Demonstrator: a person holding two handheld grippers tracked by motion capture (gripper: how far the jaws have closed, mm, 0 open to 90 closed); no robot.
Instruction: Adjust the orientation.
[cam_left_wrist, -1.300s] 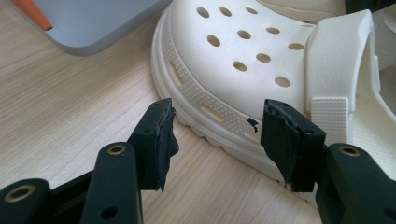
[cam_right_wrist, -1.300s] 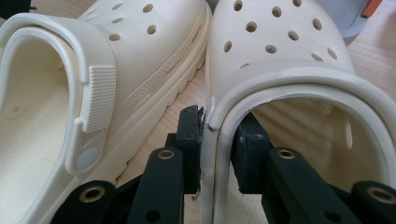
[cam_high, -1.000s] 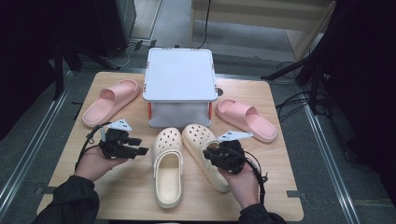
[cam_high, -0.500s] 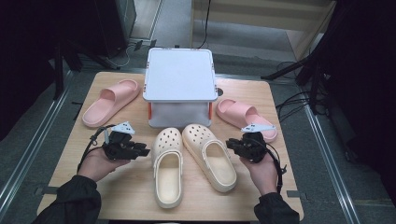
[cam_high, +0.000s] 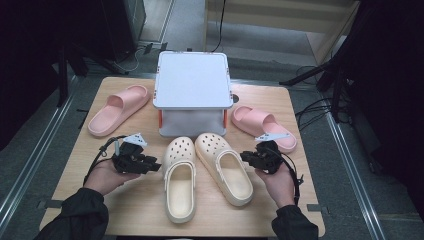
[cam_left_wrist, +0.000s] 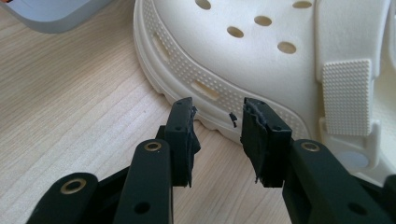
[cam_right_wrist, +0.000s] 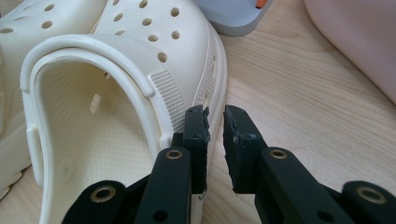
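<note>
Two cream clogs lie side by side at the table's front middle, the left clog (cam_high: 179, 181) (cam_left_wrist: 261, 60) and the right clog (cam_high: 224, 167) (cam_right_wrist: 116, 70). My left gripper (cam_high: 152, 165) (cam_left_wrist: 217, 126) points at the left clog's outer sole edge. Its jaws have just been opening a little and stand apart with nothing between them. My right gripper (cam_high: 247, 157) (cam_right_wrist: 215, 126) sits low at the right clog's outer side. Its jaws have just been closing to a narrow gap that holds nothing, and the left fingertip (cam_right_wrist: 196, 122) overlaps the sole edge.
A white lidded box (cam_high: 192, 92) (cam_right_wrist: 233, 16) stands behind the clogs. One pink slide (cam_high: 119, 107) lies at the back left, another (cam_high: 264, 126) (cam_right_wrist: 359, 37) just behind my right gripper. Bare wooden table (cam_high: 140, 210) runs along the front.
My right gripper has moved right, off the top of the right clog, and down to its outer side. The left hand has stayed beside the left clog.
</note>
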